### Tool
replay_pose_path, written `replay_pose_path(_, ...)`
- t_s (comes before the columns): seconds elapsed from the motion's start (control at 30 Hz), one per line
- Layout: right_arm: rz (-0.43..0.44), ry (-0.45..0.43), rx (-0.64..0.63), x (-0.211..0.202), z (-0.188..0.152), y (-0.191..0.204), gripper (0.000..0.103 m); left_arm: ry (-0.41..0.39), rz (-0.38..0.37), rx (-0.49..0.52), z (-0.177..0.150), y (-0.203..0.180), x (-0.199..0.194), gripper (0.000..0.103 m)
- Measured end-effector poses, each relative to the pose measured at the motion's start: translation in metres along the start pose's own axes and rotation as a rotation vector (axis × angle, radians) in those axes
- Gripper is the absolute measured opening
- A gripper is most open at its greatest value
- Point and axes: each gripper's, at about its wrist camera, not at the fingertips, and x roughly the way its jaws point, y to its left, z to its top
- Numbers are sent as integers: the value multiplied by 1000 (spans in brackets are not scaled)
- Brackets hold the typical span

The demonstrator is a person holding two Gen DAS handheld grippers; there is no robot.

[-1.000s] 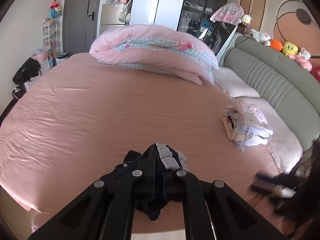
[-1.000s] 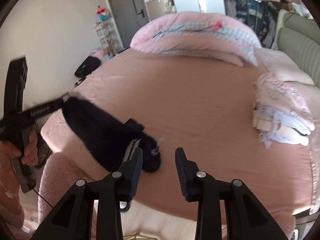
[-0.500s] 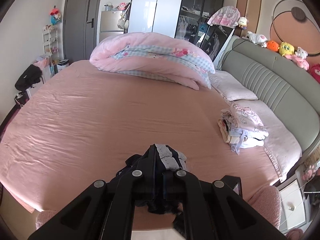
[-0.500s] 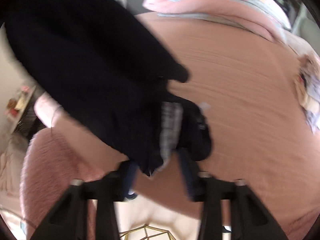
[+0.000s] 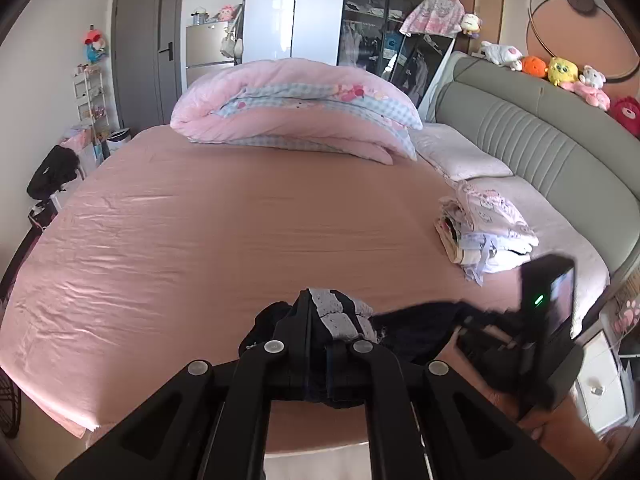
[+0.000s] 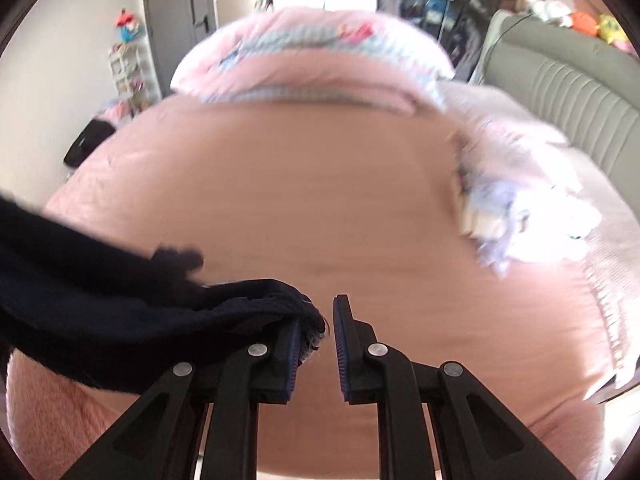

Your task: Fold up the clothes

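A dark navy garment (image 5: 416,316) with a pale striped band (image 5: 344,312) is bunched at the near edge of the pink bed (image 5: 200,220). My left gripper (image 5: 318,346) is shut on that bunch. From there a dark strip of cloth stretches right toward the black body of the right gripper (image 5: 544,312). In the right wrist view the navy garment (image 6: 100,300) hangs in from the left. Its edge lies over the left finger and reaches into the gap of my right gripper (image 6: 318,336). Those jaws are closing, and a slit of sheet still shows beside the right pad (image 6: 341,336).
A stack of folded pale clothes (image 5: 484,228) sits at the right of the bed, by a pillow (image 5: 460,156) and the grey headboard (image 5: 540,148). A rolled pink quilt (image 5: 296,112) lies across the far end. A white nightstand (image 5: 600,380) stands at the right.
The right gripper's jaws have narrowed and it has dropped low beside the garment's edge; the cloth no longer fills its view. It now shows at the right of the left wrist view.
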Motion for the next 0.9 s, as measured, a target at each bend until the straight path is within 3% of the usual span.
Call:
replay_pose_path(0.17,9,-72,-24,-40,20,-2,11,37,-87,-11,-7,3,2,3)
replay_pose_path(0.27,20,-100,-17,-59,26,0,11,39,-96,-3,-9,2,1,3)
replay_pose_path(0.47,59,-51,12,-66,23,0,12,37,-101,3,-9,-2,0,3)
replay_pose_path(0.53,77,-19,21,-61,21,2,19,39,-104,3,-9,-3,1,3)
replay_pose_path(0.6,84,-8,31,-56,17,2,44,38,-106,-2,-9,-4,1,3)
replay_pose_path(0.63,90,-2,34,-54,14,3,47,36,-104,-7,-8,-4,1,3)
replay_pose_path(0.9,297,137,3,-29,-23,21,48,28,-81,-12,-4,-8,4,3)
